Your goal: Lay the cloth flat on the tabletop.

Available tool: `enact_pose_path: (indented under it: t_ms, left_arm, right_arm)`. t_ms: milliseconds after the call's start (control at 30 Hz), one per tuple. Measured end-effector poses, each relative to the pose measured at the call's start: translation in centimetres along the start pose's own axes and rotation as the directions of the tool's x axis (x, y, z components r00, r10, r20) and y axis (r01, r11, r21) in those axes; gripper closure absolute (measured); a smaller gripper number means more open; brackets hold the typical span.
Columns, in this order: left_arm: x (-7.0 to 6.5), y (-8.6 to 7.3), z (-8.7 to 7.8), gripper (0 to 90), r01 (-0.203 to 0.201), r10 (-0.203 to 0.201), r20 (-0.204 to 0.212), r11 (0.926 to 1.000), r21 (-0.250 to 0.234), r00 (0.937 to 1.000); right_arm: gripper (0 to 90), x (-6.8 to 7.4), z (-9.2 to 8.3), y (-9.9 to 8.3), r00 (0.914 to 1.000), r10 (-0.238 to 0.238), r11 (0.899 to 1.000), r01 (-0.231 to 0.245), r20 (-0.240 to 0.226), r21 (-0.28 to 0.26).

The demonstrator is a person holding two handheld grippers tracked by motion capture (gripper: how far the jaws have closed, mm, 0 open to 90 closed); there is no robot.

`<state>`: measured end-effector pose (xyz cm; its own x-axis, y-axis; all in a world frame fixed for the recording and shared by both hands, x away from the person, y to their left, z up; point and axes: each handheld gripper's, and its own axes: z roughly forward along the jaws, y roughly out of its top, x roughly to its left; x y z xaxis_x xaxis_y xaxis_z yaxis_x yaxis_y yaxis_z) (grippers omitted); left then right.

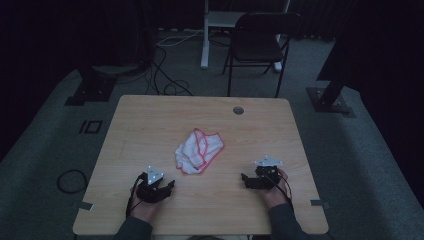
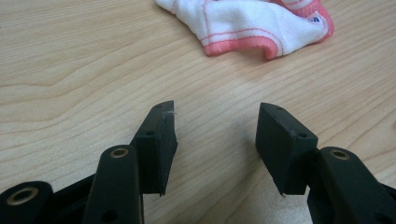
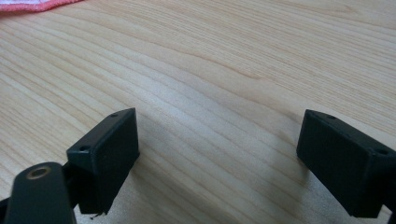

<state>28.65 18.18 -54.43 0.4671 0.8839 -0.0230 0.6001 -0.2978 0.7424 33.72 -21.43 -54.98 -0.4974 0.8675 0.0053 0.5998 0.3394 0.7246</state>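
Lying crumpled near the middle of the surface (image 1: 150, 125): a white cloth with pink-red edging (image 1: 199, 150), bunched rather than spread, long axis running roughly from its near-left corner to its far-right corner. Nothing touching it.

Sitting nearer than the cloth and to its left: left gripper (image 1: 161, 188), resting low on the wood, jaws standing moderately apart and holding nothing. Pointing toward the cloth, whose pink hem (image 2: 243, 45) is showing ahead of those jaws and slightly to their right in the left gripper view.

Sitting nearer than the cloth and to its right: right gripper (image 1: 248, 180), jaws spread wide, gripping nothing, a sliver of the cloth edge (image 3: 28, 4) just appearing at the far left of the right gripper view.

Judging both at similar range from the cloth, the left better aligned for a first grasp on the near hem.
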Motion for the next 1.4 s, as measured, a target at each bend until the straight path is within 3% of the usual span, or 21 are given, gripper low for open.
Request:
enact_pose_path:
  t_ms: [467,733,867,1067,1400]
  left_arm:
    - [-0.8,0.6,0.7,46.0,-0.031,0.031,-0.015,0.9995,0.006,0.9994]
    - [-0.8,0.6,0.8,45.9,-0.029,0.029,-0.017,0.9996,0.005,0.9994]
    - [-0.8,0.6,0.8,45.9,-0.029,0.029,-0.017,0.9996,0.005,0.9994]
    - [-0.8,0.6,0.8,45.7,-0.030,0.030,-0.017,0.9995,0.006,0.9994]
    - [-0.9,0.6,0.8,45.7,-0.026,0.026,-0.020,0.9997,0.005,0.9995]
  right_arm:
    - [15.6,0.0,0.0,0.0,1.0000,-0.002,1.000,0.002,-0.001,-0.004]
    - [22.5,0.2,-0.1,0.2,0.9996,-0.018,1.000,0.018,-0.021,0.002]
    - [30.2,0.1,-0.3,0.5,0.9992,-0.029,0.999,0.029,-0.026,0.014]
    - [35.5,0.8,-0.6,0.7,0.9976,-0.066,0.998,0.066,-0.020,0.007]
    - [42.4,1.8,-1.1,1.5,0.9937,-0.082,0.996,0.079,-0.076,-0.035]
